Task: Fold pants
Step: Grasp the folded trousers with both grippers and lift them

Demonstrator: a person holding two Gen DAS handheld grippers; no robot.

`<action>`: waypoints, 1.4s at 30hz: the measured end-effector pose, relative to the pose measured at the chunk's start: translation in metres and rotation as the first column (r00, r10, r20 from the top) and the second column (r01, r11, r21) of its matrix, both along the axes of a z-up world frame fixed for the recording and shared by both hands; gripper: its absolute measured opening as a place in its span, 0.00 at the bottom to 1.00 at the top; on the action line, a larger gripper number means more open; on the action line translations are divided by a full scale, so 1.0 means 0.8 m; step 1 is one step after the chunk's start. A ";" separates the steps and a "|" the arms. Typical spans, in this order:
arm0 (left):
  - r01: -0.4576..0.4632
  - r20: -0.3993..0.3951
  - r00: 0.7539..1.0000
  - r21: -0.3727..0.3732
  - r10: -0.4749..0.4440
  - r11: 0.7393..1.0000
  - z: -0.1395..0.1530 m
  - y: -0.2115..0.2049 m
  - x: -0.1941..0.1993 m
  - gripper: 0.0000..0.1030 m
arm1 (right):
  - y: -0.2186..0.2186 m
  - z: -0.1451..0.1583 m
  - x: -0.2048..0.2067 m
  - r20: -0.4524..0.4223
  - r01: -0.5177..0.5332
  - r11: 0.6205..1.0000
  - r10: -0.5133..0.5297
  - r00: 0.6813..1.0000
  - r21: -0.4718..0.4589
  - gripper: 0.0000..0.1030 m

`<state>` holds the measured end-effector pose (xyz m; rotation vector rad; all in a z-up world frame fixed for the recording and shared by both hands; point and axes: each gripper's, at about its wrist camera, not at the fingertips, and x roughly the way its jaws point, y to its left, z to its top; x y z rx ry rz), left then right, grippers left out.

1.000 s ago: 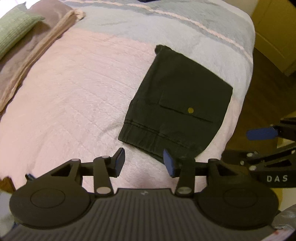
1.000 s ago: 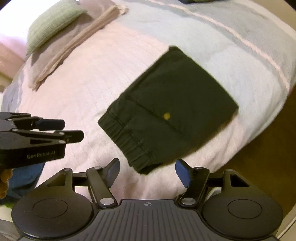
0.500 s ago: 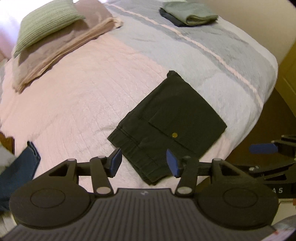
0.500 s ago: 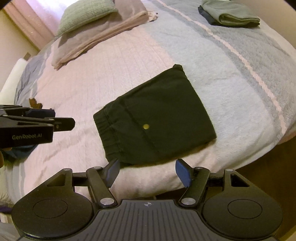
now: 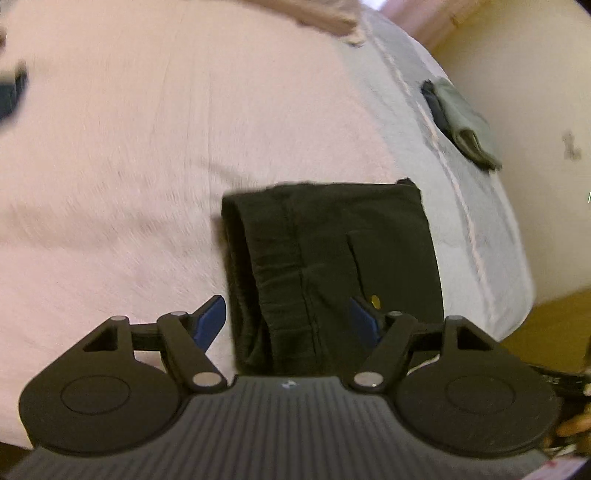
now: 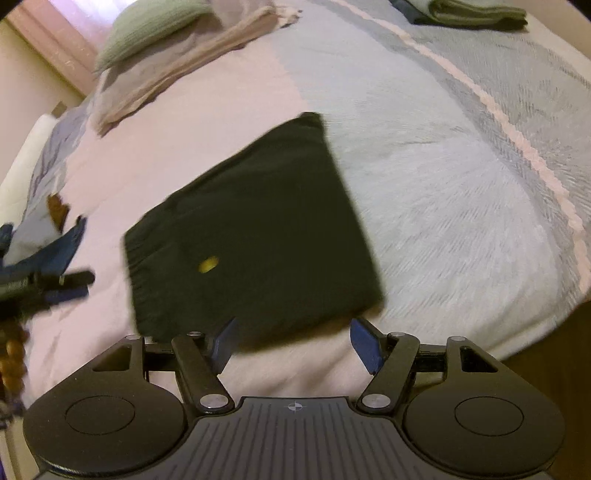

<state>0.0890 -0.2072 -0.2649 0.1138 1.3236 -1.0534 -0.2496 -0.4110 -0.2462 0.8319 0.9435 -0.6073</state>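
Observation:
The dark folded pants [image 5: 332, 258] lie as a compact rectangle on the bed, a small yellow button [image 5: 375, 300] on the pocket. My left gripper [image 5: 288, 319] is open and low over the near waistband end, its blue pads on either side of the fabric edge without gripping it. In the right wrist view the same pants [image 6: 255, 225] lie just ahead of my right gripper [image 6: 295, 341], which is open at the near edge of the bundle. The left gripper [image 6: 48, 284] shows blurred at the left side of that view.
The pink and grey striped bedspread [image 6: 443, 184] covers the bed. Folded grey-green clothes [image 5: 461, 122] sit near the far edge. A green pillow [image 6: 155, 22] and beige folded blanket [image 6: 177, 66] lie at the head. Blue denim [image 6: 62, 243] lies at left. The bed edge drops to the floor at right.
Both grippers have come down and closer to the pants. The left gripper swung round to the waistband end. Both views are motion-blurred. The pants have not shifted.

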 end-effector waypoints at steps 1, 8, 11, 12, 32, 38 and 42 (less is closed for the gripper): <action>-0.009 -0.034 0.999 -0.011 0.008 1.000 -0.016 -0.004 0.004 0.67 | -0.016 -0.009 0.000 0.002 0.010 1.000 -0.010 1.000 0.008 0.62; -0.069 -0.145 0.987 -0.003 0.067 0.998 -0.083 -0.018 0.026 0.67 | -0.097 -0.062 0.020 0.082 0.003 0.995 -0.011 0.997 0.096 0.62; -0.074 -0.207 0.976 -0.017 0.069 0.997 -0.097 -0.020 0.032 0.68 | -0.124 -0.084 0.042 0.095 -0.040 0.991 0.028 0.995 0.129 0.62; -0.083 -0.229 0.971 -0.028 0.075 0.996 -0.101 -0.021 0.033 0.71 | -0.133 -0.091 0.047 0.109 -0.060 0.987 0.043 0.993 0.149 0.62; -0.046 -0.188 0.981 -0.015 0.042 0.999 -0.045 -0.076 0.023 0.42 | -0.195 -0.078 0.025 0.289 -0.068 0.929 -0.044 0.956 0.364 0.19; 0.032 -0.157 0.987 -0.040 -0.038 0.999 0.023 -0.195 -0.009 0.42 | -0.293 -0.010 -0.025 0.304 0.010 0.935 -0.124 0.945 0.353 0.19; 0.067 -0.144 0.986 -0.093 -0.080 0.993 0.046 -0.314 -0.054 0.42 | -0.411 0.032 -0.070 0.311 0.052 0.947 -0.155 0.938 0.316 0.19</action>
